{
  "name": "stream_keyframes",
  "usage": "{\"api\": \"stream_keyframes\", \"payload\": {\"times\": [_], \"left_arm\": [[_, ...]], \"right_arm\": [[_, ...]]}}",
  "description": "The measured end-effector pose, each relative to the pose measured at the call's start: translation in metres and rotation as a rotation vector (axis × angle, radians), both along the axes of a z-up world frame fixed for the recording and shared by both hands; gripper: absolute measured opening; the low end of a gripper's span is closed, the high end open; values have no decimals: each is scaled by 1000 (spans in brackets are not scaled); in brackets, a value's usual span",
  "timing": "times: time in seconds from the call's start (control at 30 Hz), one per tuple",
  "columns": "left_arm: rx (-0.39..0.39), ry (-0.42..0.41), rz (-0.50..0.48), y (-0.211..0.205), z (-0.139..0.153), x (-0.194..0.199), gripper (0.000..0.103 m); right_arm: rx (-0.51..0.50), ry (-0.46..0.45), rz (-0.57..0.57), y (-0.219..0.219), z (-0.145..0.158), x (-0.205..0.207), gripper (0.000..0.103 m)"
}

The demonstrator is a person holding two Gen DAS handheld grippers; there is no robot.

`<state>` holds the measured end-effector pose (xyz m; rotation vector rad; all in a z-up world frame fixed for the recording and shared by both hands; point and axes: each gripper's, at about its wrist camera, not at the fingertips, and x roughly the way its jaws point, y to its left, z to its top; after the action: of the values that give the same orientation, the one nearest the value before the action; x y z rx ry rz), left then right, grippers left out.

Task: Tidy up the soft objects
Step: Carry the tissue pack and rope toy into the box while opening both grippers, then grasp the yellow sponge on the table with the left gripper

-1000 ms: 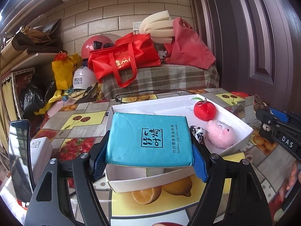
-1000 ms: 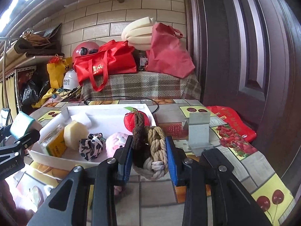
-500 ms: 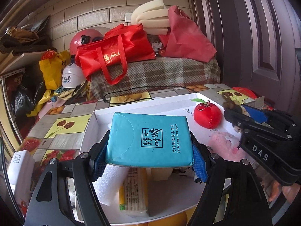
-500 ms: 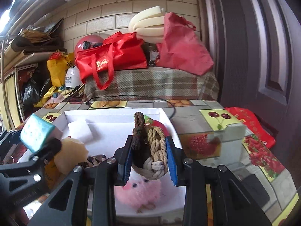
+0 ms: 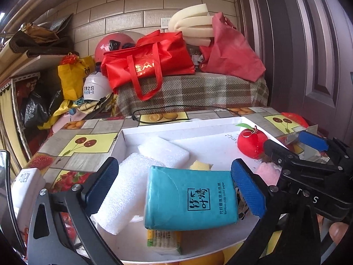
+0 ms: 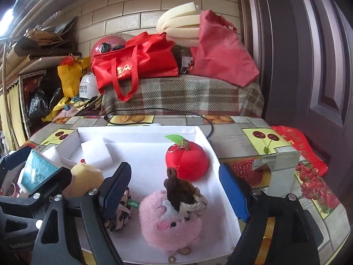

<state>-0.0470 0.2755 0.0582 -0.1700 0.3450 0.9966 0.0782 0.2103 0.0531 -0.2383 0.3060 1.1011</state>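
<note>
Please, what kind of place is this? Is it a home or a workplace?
Probably a home storage corner or entryway. A table with a fruit-print cover stands by a dark panelled door, with a tiled wall behind, and red carrier bags and helmets are piled up.

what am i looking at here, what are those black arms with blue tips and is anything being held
No robot here: a person holds a hand-held gripper in each hand, and a camera on each looks out along its two fingers. One picture is from the left hand-held gripper, the other from the right hand-held gripper. Both sit over a white tray on a fruit-print table. Both sets of jaws are opening and nothing is gripped: the blue tissue pack lies on white foam, and the rope knot rests on a pink plush by a red apple.
</note>
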Motion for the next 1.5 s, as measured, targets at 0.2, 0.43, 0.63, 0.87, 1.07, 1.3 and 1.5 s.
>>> {"api": "stream_keyframes", "payload": {"times": [0.2, 0.43, 0.63, 0.87, 1.07, 1.3, 1.5], "left_arm": [[25, -40, 9, -5, 3, -9, 103], [-23, -88, -22, -19, 2, -27, 103], [-8, -85, -70, -51, 3, -37, 103], [-47, -63, -125, -71, 1, -37, 103], [-125, 11, -264, -80, -5, -21, 103], [-145, 195, -366, -91, -16, 17, 103], [-211, 262, -401, -87, -27, 33, 96]], "right_arm": [[25, 8, -33, -4, 1, 4, 103], [57, -88, -14, -10, 5, -15, 103], [62, -76, -29, -14, 5, -14, 103], [63, -61, -37, -19, 4, -13, 103], [79, -2, -78, -47, 2, -5, 103], [96, 82, -148, -86, -2, 11, 103], [130, 135, -174, -105, -3, 19, 103]]}}
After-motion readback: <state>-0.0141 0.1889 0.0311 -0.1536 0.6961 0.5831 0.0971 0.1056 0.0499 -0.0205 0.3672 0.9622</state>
